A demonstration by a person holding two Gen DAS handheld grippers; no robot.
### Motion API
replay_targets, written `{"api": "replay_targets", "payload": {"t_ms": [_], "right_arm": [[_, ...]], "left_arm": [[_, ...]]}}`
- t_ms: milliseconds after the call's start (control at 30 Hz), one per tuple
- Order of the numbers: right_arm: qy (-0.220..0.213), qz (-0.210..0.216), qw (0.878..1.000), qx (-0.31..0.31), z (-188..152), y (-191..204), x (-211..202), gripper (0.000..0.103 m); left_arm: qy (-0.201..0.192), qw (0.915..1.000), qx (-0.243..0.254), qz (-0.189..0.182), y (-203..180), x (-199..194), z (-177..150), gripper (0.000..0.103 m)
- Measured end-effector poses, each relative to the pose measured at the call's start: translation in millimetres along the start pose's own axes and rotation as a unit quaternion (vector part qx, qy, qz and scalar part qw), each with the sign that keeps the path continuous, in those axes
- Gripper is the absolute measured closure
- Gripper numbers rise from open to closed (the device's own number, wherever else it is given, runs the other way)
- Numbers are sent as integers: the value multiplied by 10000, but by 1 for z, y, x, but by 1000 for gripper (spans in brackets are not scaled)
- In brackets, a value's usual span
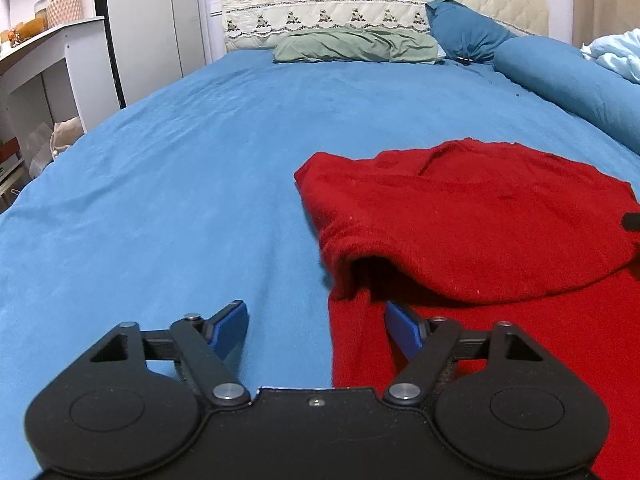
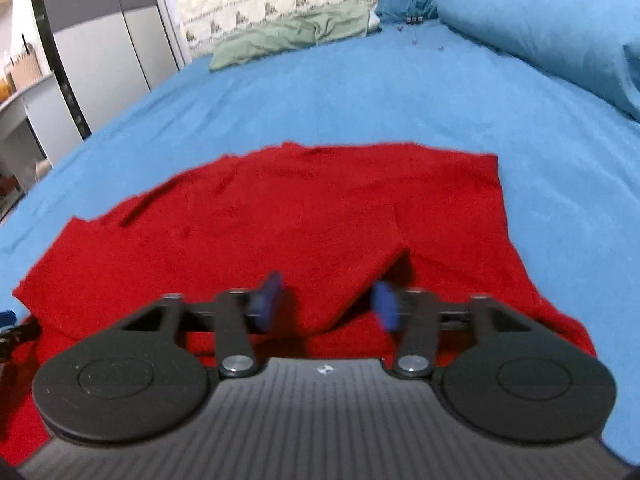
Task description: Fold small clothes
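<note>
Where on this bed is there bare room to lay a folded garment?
Bare blue sheet lies left of the red garment, and between it and the green pillow. The right side is crowded by a blue bolster.

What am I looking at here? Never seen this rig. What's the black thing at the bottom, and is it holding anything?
No robot arm: a person holds one two-finger gripper in each hand, with a fisheye camera on each looking forward along the fingers. The black shape at the bottom is the gripper itself. One picture is from the left gripper, the other from the right gripper. Both are open and hold nothing. On the blue bed sheet lies a red garment, partly folded over itself. The left gripper sits at its left edge; the right is over its middle. Pillows lie at the headboard.
</note>
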State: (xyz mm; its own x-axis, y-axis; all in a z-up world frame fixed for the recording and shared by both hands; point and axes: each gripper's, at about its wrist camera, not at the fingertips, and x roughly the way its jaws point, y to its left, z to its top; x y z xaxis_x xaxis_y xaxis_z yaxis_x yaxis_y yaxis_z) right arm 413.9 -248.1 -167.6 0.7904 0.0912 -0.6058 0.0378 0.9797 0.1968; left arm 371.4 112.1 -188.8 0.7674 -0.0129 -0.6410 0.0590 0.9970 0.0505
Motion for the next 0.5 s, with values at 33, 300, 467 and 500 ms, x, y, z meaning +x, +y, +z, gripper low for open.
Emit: {"api": "replay_targets", "payload": {"t_ms": [33, 300, 467, 500], "right_arm": [[-45, -6, 10000, 0, 1, -1, -6, 29], [35, -254, 9996, -73, 30, -2, 1, 83], [-637, -418, 9960, 458, 49, -33, -29, 83], [-619, -459, 9956, 527, 47, -40, -30, 84]], "left_arm": [[-6, 10000, -8, -8, 0, 2, 1, 30], [-93, 9999, 51, -71, -4, 13, 19, 85], [-12, 9999, 109, -56, 2, 7, 10, 85], [15, 9998, 201, -46, 0, 6, 6, 85]]}}
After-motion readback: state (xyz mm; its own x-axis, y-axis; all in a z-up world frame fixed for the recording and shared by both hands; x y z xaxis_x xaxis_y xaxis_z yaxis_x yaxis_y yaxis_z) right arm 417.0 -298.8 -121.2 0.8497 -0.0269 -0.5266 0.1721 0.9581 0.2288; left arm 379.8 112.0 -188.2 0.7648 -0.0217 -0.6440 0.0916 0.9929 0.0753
